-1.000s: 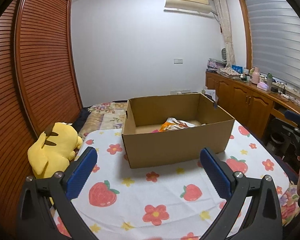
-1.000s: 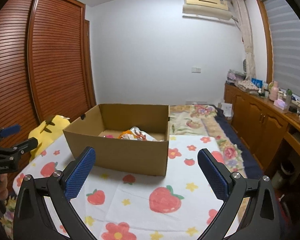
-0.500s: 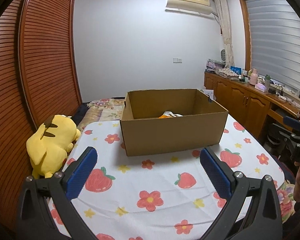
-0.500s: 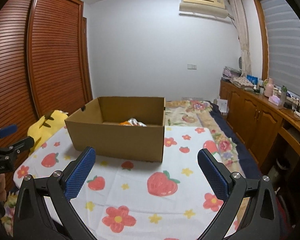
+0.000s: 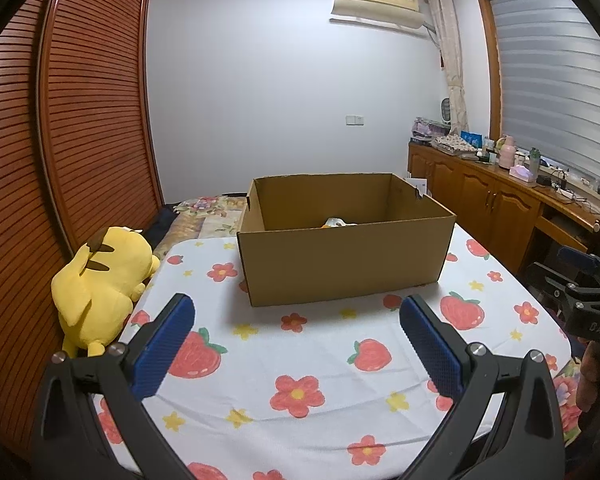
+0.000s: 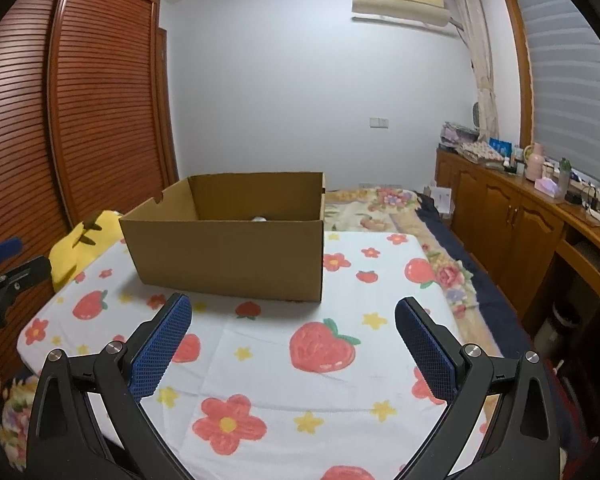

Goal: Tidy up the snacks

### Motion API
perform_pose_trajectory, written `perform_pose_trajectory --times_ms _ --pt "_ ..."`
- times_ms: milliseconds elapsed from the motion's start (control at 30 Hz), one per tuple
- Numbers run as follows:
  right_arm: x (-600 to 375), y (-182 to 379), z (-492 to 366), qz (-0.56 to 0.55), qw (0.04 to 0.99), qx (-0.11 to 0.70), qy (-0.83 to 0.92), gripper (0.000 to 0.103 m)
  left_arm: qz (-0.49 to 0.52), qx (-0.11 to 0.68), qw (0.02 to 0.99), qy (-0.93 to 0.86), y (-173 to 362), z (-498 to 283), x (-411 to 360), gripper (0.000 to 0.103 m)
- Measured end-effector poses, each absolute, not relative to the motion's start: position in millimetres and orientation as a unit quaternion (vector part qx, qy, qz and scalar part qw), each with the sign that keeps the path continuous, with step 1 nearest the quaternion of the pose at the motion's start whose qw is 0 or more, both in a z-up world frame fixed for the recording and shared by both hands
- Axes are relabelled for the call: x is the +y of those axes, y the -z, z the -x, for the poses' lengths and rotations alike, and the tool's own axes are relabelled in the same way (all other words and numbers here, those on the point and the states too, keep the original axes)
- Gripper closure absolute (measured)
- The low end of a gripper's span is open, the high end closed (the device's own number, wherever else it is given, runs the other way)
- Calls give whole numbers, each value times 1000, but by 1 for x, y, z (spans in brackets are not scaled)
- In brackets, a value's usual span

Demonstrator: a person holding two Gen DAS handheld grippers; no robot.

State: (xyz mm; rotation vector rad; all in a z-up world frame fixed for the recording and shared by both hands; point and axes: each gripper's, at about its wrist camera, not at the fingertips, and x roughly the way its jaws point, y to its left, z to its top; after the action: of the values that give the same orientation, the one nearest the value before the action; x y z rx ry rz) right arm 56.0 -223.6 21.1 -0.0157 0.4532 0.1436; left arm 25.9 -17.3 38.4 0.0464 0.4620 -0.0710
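An open cardboard box (image 5: 342,260) (image 6: 228,252) stands on the table with the strawberry-and-flower cloth (image 5: 320,344) (image 6: 284,360). Only the top of a snack packet (image 5: 337,223) (image 6: 259,219) peeks over the box's near wall; the rest of the contents are hidden. My left gripper (image 5: 294,316) hangs open over the near part of the cloth, well short of the box, with nothing between its blue pads. My right gripper (image 6: 292,316) is likewise open and empty, back from the box. Each gripper also shows at the edge of the other's view.
A yellow plush toy (image 5: 100,288) lies at the table's left edge beside the slatted wooden wardrobe (image 5: 60,140). A bed with a floral cover (image 6: 392,216) lies behind the table. A wooden sideboard (image 5: 500,208) with bottles and clutter runs along the right wall.
Both grippers have drawn back and lowered from the box, so it looks farther away and the snacks inside have sunk behind its near wall. Both stayed open.
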Motion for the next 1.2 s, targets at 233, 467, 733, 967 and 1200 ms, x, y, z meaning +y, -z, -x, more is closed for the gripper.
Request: perform_pose_trajectory --times_ms 233,467,733,967,1200 --pt "-224 -21 -54 10 972 225 -71 0 -22 230 972 31 -36 -26 -16 0" --pt "-224 -21 -54 10 972 224 -71 0 -21 232 972 29 -34 -27 -14 0" --pt "-223 -22 -54 10 972 223 -71 0 -21 232 972 30 -34 -27 -14 0" --pt "-222 -23 -54 9 973 221 -71 0 -22 231 972 29 -34 -27 -14 0" --pt "-221 -24 -54 9 973 219 -70 0 -23 229 973 27 -34 -26 -13 0"
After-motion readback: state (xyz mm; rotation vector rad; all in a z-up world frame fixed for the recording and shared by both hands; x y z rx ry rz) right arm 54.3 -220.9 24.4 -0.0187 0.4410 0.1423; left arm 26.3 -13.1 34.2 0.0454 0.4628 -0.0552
